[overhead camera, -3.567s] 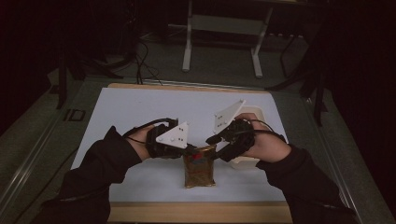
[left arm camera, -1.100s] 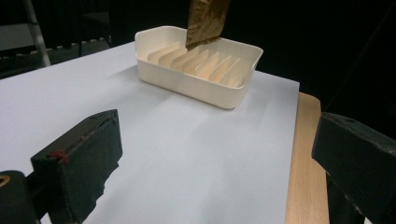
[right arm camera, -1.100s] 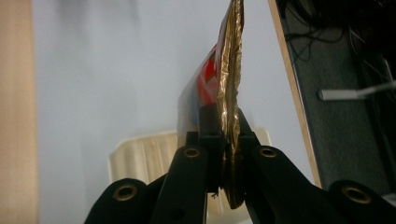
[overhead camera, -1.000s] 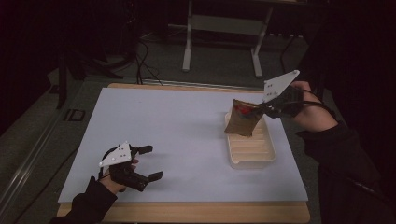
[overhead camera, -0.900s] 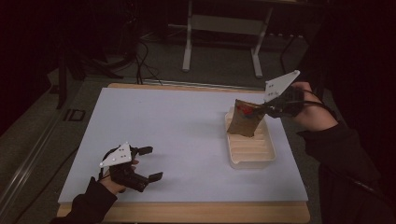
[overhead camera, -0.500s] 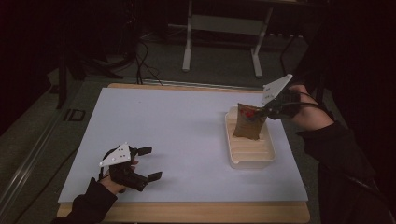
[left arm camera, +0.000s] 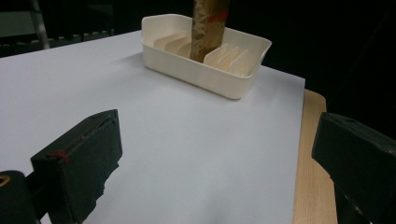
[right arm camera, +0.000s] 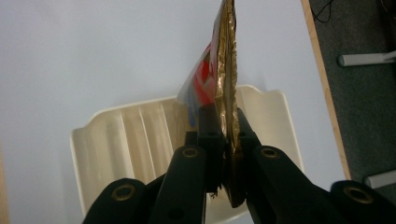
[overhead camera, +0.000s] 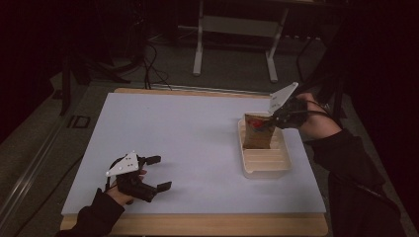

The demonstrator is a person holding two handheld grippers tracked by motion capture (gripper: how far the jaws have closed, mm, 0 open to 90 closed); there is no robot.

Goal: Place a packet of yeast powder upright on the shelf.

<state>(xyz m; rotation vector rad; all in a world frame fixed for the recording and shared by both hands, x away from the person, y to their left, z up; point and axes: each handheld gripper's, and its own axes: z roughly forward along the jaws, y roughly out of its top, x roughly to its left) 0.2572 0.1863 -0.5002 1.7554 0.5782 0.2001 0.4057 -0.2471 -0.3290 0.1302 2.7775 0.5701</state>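
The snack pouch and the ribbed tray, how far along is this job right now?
Done: the snack pouch is off the table and stands upright with its lower end inside the ribbed tray. In hand: the right hand-held gripper is shut on the pouch's top edge. Left: probably letting go, with the pouch seated between the tray's ribs. The left hand-held gripper is open, holding nothing, at the white table's near-left corner.

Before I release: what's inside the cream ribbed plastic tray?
The brown foil snack pouch stands upright in the cream ribbed plastic tray, pinched by the right gripper. Near slots look bare; the floor behind the pouch is hidden.
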